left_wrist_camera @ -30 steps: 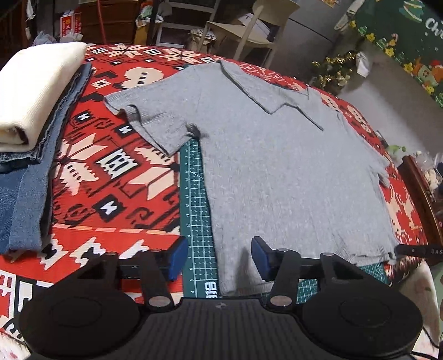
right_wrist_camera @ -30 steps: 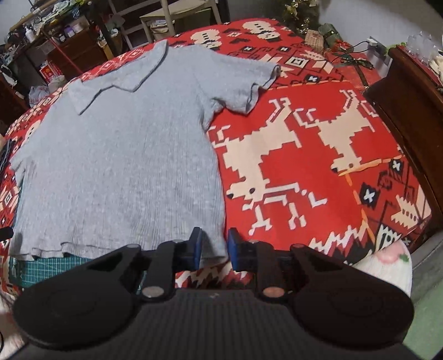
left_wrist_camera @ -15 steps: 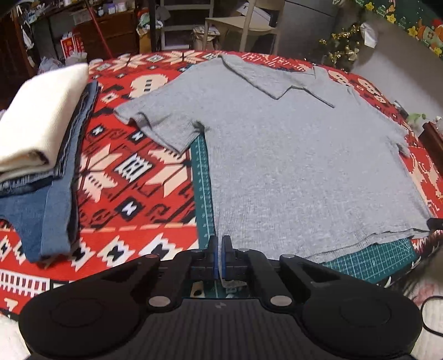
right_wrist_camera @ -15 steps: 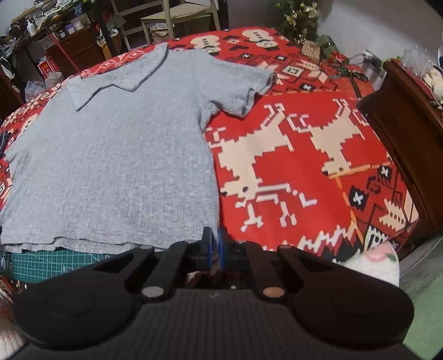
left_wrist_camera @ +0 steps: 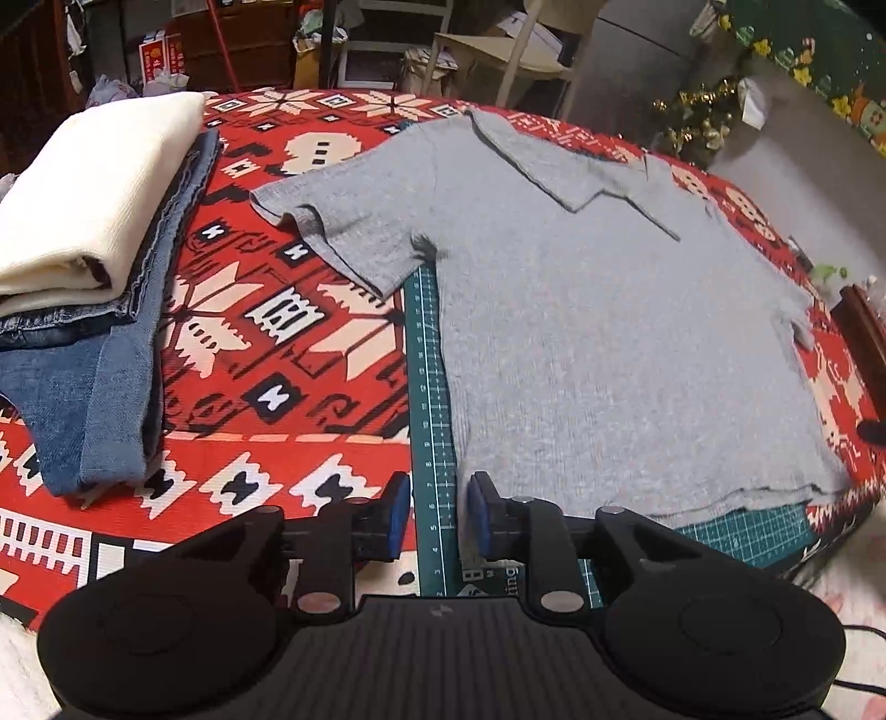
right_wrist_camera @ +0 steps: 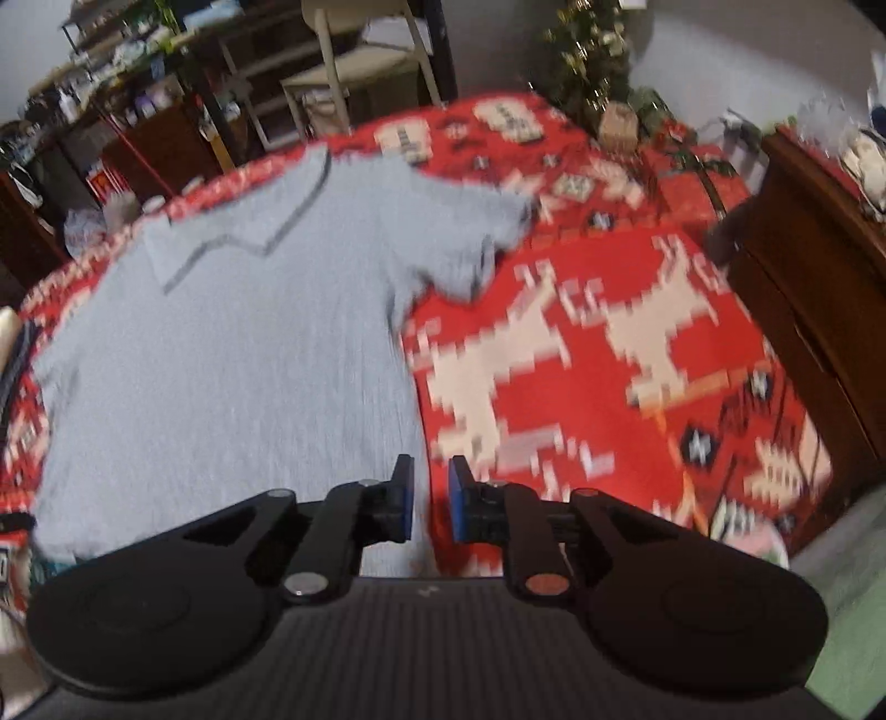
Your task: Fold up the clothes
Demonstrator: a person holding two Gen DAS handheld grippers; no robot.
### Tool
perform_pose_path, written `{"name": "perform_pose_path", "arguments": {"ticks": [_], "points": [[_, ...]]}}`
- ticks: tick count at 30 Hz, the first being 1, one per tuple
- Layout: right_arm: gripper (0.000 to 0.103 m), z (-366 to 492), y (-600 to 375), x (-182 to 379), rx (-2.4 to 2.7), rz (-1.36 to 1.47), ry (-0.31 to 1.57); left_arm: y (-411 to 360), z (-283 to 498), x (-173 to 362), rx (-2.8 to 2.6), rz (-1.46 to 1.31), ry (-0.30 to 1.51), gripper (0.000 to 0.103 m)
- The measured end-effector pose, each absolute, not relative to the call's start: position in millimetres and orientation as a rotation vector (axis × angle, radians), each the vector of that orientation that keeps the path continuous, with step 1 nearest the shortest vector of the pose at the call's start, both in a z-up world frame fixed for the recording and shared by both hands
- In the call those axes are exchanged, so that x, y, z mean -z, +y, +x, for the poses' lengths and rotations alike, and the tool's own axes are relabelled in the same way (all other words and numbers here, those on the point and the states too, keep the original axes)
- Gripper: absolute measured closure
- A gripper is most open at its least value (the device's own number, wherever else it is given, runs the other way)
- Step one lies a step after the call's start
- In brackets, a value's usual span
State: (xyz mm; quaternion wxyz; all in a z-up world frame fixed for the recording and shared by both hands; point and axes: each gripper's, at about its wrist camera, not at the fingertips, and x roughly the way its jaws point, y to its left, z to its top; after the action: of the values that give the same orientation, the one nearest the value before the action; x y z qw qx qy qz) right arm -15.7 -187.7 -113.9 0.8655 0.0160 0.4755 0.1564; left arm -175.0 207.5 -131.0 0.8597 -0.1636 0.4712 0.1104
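Observation:
A grey short-sleeved collared shirt (left_wrist_camera: pixel 581 332) lies spread flat on a green cutting mat (left_wrist_camera: pixel 429 387), collar at the far end. My left gripper (left_wrist_camera: pixel 437 498) hovers at the near left corner of its hem. Its jaws are opening, and the shirt's side edge lies in the gap next to the right pad, not pinched. In the blurred right wrist view, my right gripper (right_wrist_camera: pixel 431 482) is over the near right edge of the shirt (right_wrist_camera: pixel 232 360). Its jaws are opening too, with the edge below the gap and nothing gripped.
A red patterned blanket (left_wrist_camera: pixel 266 343) covers the surface. To the left, a folded cream garment (left_wrist_camera: pixel 99 188) sits on folded denim (left_wrist_camera: pixel 94 399). Dark wooden furniture (right_wrist_camera: pixel 819 277) stands at the right. A chair (left_wrist_camera: pixel 498 50) and cluttered shelves are behind.
Both grippers stood apart a second ago, closed at the hem corners half a second ago, and have parted again. The right view has lifted slightly and is blurred.

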Motion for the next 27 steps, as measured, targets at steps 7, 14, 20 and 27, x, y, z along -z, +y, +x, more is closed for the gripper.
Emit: {"name": "perform_pose_path", "arguments": {"ticks": [7,14,20,27], "points": [[0.086,51,-162,119,-0.36,0.018,0.984,208,-170,122,-0.239,-0.352,0.956,0.07],[0.086,104,-146,152,-0.336,0.07,1.069,210,-161,119,-0.262,-0.339,0.97,0.07],[0.088,109,-129,159,-0.37,0.014,1.057,212,-154,118,-0.262,-0.342,0.977,0.07],[0.1,112,-125,156,-0.304,-0.104,1.039,214,-153,119,-0.255,-0.349,0.976,0.07]]}}
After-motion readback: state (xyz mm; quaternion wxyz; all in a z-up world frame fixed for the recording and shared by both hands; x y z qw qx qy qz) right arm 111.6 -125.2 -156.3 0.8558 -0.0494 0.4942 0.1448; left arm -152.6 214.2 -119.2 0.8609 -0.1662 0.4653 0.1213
